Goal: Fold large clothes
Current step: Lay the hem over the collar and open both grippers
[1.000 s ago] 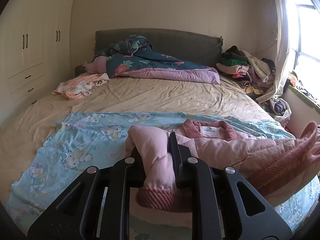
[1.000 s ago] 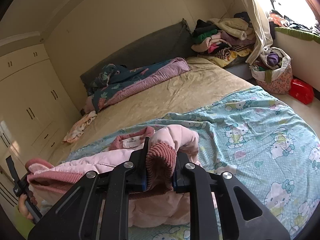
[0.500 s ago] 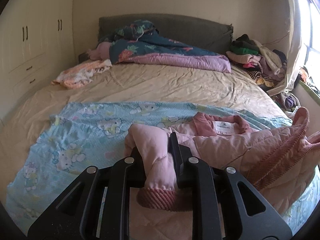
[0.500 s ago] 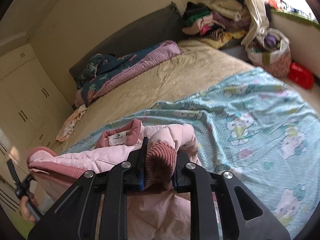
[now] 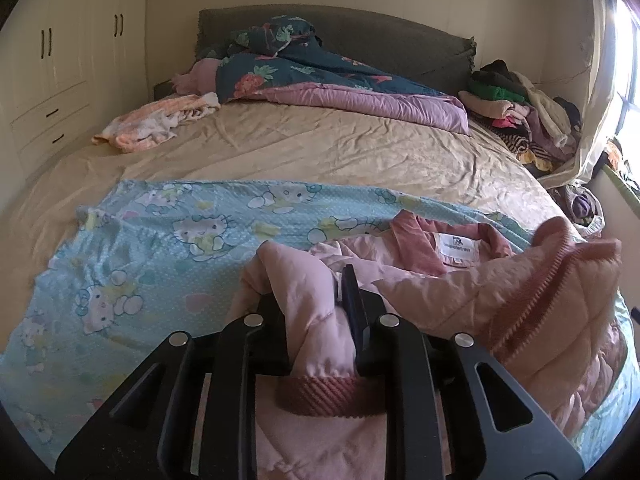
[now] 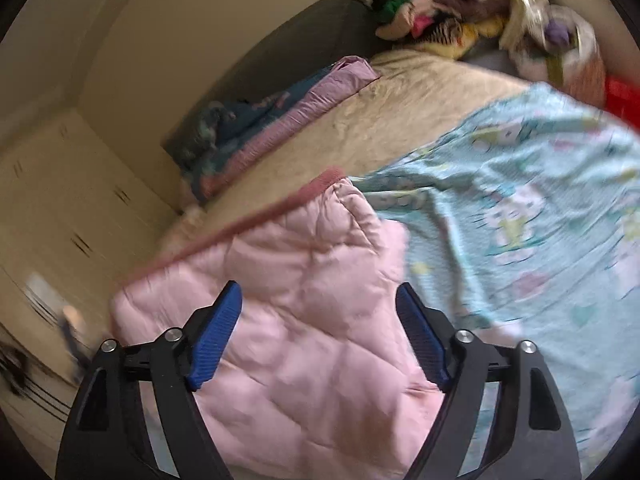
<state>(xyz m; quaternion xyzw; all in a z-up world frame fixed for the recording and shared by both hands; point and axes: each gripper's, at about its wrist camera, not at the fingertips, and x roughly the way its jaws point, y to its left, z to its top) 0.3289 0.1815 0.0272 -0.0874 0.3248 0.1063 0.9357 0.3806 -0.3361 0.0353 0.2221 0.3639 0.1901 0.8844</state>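
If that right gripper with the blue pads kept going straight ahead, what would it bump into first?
Most likely the quilted pink jacket, lying directly between the open right gripper pads; depth is blurry, but nothing shows in front of it.

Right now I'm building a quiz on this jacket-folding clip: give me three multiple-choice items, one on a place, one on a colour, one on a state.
1. Where does the pink jacket lie?
A. on the blue cartoon-print sheet
B. on the floor
C. on the clothes heap by the window

2. What colour are the right gripper finger pads?
A. red
B. blue
C. white

3. How do the grippers stand?
A. both open
B. left open, right shut
C. left gripper shut on a sleeve, right open

Answers: 1 A, the sheet shows around the jacket; 2 B, the ridged pads are blue; 3 C, the left pinches the pink sleeve above its ribbed cuff, while the right's jaws are spread with nothing between them.
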